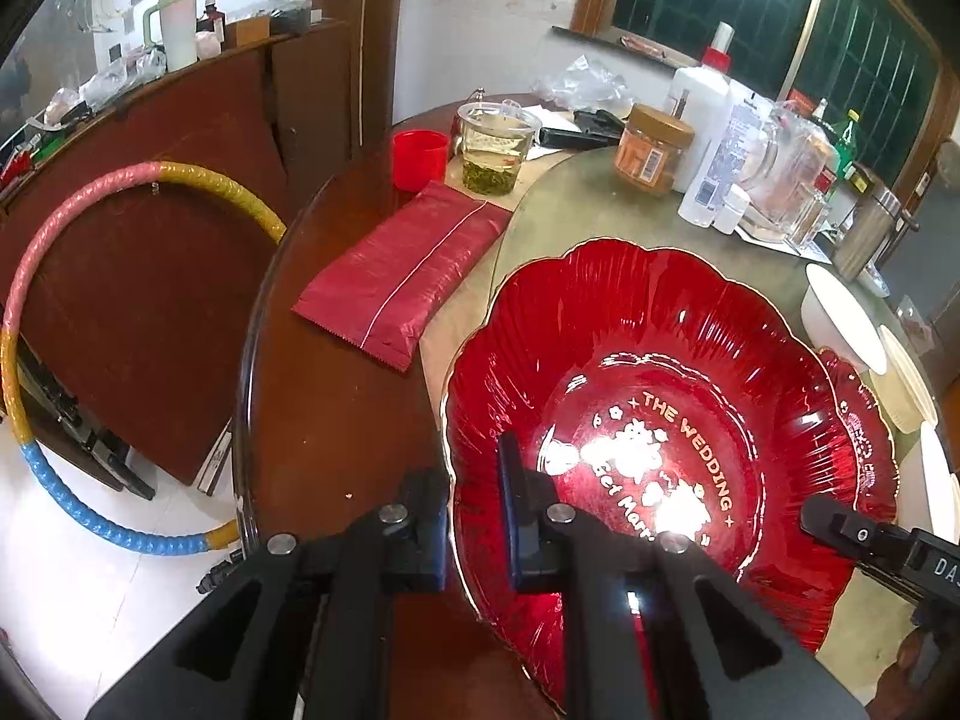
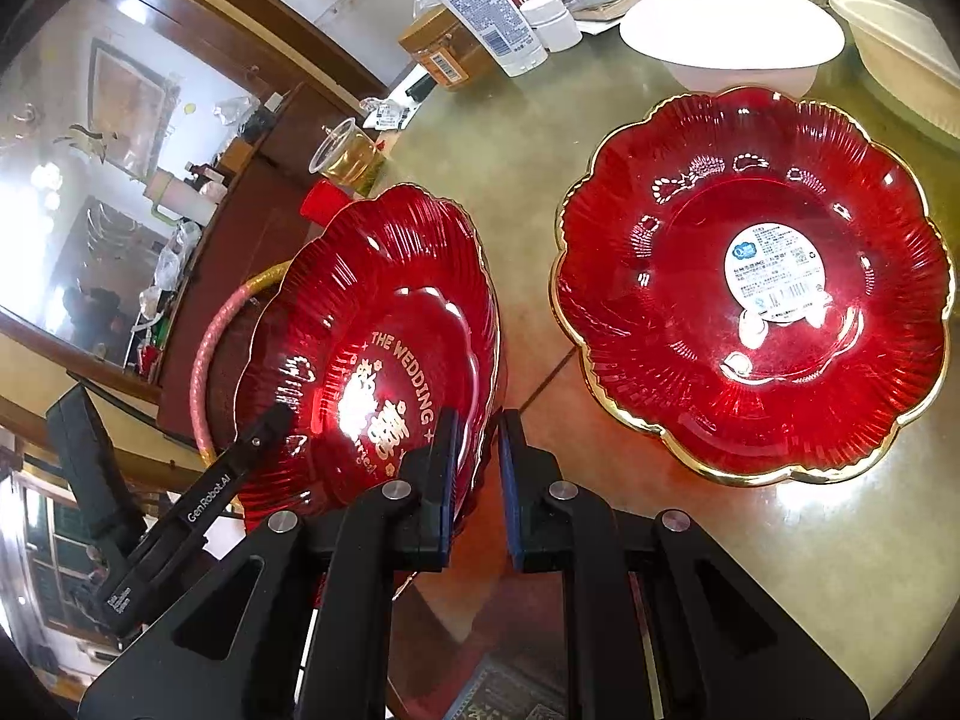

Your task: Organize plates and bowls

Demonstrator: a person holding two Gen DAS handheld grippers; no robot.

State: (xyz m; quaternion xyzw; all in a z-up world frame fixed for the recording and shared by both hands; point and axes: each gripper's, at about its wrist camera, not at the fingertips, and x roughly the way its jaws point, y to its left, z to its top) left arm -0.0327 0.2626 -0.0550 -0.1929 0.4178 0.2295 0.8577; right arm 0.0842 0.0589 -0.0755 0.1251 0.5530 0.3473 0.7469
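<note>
Grippers point(image 1: 474, 531) point(image 2: 477, 489) angled down, clamping red plate point(image 1: 660, 372) rim

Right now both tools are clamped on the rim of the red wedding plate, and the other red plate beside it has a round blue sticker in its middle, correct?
Not quite: the sticker on the other red plate is white, not blue, as the right wrist view shows. The rest holds: the left tool and right tool are both clamped on the wedding plate's rim.

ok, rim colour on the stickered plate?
Gold, edging the red plate; clearest in the right wrist view.
</note>
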